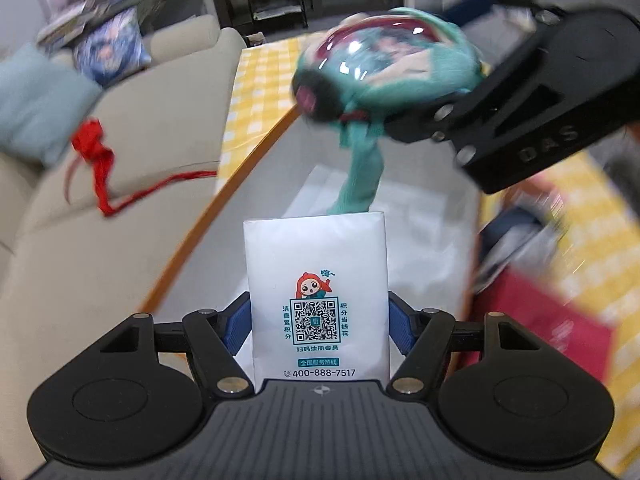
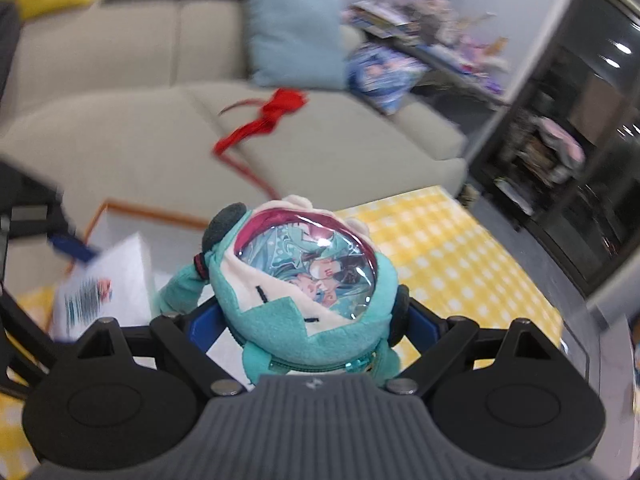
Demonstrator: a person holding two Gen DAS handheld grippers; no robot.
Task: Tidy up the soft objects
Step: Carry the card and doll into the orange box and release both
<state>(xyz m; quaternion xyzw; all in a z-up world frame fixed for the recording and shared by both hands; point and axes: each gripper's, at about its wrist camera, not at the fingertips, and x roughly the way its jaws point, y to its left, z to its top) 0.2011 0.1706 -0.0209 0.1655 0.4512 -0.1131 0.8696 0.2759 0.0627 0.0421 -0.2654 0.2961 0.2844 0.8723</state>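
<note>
A grey surface (image 1: 224, 264) edged in orange stands beside a beige sofa (image 1: 120, 208). The left tongs (image 1: 320, 324) pinch a white tissue pack (image 1: 316, 280) at lower centre; the right tongs (image 2: 316, 320) clamp a teal plush pouch (image 2: 300, 280), centre frame.

Bright, even indoor light; heavy motion blur and fisheye bending

In the left wrist view the white packet (image 1: 318, 304) is sharp while the sofa (image 1: 120, 200), the yellow checked cloth (image 1: 256, 80) and the teal plush pouch (image 1: 384, 68) smear. White glare streaks the pouch's clear window in both views. In the right wrist view, ceiling lights reflect in the dark cabinet (image 2: 592, 128); corners darken and edges curve.
</note>
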